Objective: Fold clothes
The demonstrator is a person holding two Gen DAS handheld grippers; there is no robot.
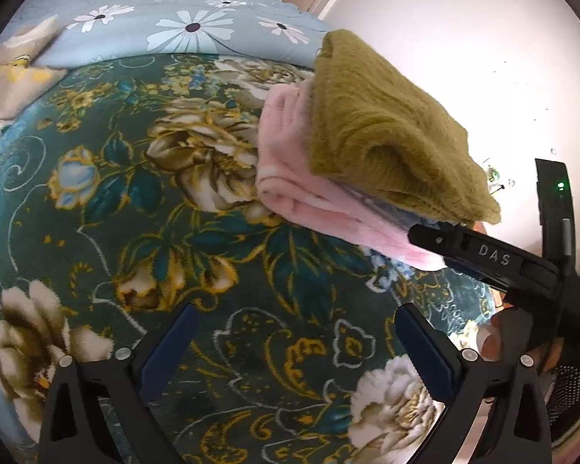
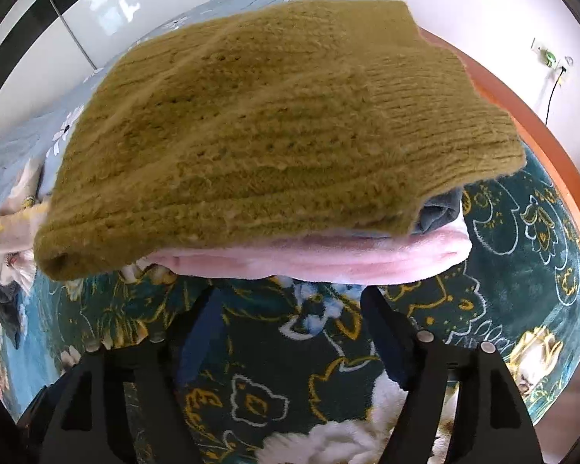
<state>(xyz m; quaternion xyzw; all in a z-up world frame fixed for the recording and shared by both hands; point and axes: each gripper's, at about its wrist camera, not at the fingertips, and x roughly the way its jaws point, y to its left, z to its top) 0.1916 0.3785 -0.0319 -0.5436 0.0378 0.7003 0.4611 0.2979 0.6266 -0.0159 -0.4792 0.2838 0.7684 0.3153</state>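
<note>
A home bedroom: floral blanket [image 1: 174, 232], daisy-print quilt [image 1: 181, 27], wardrobe [image 2: 108, 11].

Fuzzy ribbed olive knit sweater [image 2: 274, 116], soft pink fleece [image 2: 328, 263], plush floral blanket [image 1: 174, 193].

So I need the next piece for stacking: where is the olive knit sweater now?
The olive knit sweater lies folded atop the pink garment on the floral blanket, right of centre in the left wrist view.
</note>
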